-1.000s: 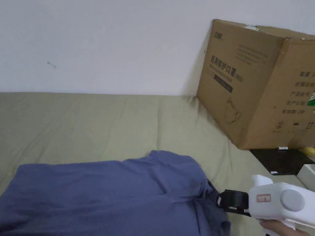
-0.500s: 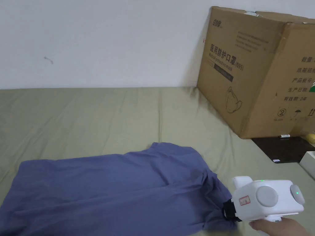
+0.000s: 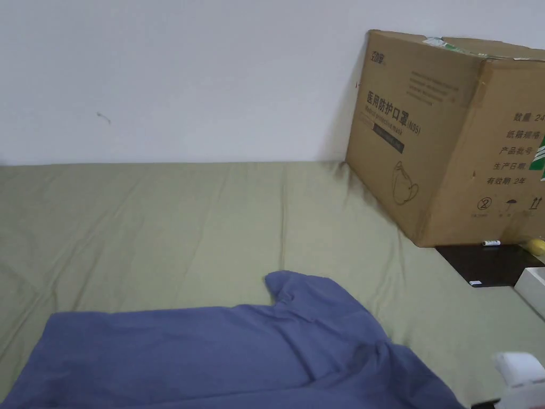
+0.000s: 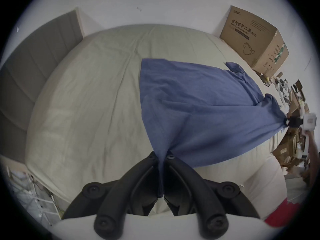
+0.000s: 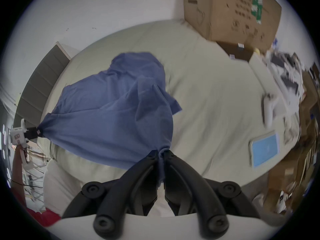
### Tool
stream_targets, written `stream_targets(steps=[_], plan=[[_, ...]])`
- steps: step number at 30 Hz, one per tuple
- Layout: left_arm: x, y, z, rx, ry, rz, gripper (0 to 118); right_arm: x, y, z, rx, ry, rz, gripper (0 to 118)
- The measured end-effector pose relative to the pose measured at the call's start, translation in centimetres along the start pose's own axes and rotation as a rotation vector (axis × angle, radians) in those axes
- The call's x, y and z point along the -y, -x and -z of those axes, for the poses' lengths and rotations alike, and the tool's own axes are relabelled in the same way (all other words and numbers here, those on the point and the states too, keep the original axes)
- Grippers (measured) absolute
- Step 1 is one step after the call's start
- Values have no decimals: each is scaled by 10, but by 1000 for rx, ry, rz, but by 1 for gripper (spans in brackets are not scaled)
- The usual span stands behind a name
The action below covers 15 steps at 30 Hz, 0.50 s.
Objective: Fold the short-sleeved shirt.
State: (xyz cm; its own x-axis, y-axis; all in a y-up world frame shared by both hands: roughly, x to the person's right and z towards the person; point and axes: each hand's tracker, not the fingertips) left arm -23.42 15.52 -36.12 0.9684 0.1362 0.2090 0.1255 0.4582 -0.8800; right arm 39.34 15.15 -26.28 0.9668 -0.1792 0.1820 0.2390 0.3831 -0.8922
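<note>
- An olive-sheeted bed (image 3: 159, 223) stands against a white wall, a cardboard box (image 3: 447, 138) at its far right.
- The blue shirt (image 3: 223, 357) lies spread on the bed.
- The left gripper (image 4: 161, 159) and right gripper (image 5: 161, 154) each pinch a shirt edge, jaws closed.

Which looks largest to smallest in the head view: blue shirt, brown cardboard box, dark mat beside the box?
1. Blue short-sleeved shirt, cut off by the frame.
2. Brown cardboard box, farther away, so true ranking is unsure.
3. Dark mat.
</note>
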Motion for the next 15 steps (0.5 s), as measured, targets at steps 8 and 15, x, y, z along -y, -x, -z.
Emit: stream_targets(steps=[8,15], plan=[[35,8,21,-59,-74,-30,106,30,5,42,36,-82,55,102],[10,-27,-38,12,-399,-14,115,11,88,-25,-87,-393,-78,116]])
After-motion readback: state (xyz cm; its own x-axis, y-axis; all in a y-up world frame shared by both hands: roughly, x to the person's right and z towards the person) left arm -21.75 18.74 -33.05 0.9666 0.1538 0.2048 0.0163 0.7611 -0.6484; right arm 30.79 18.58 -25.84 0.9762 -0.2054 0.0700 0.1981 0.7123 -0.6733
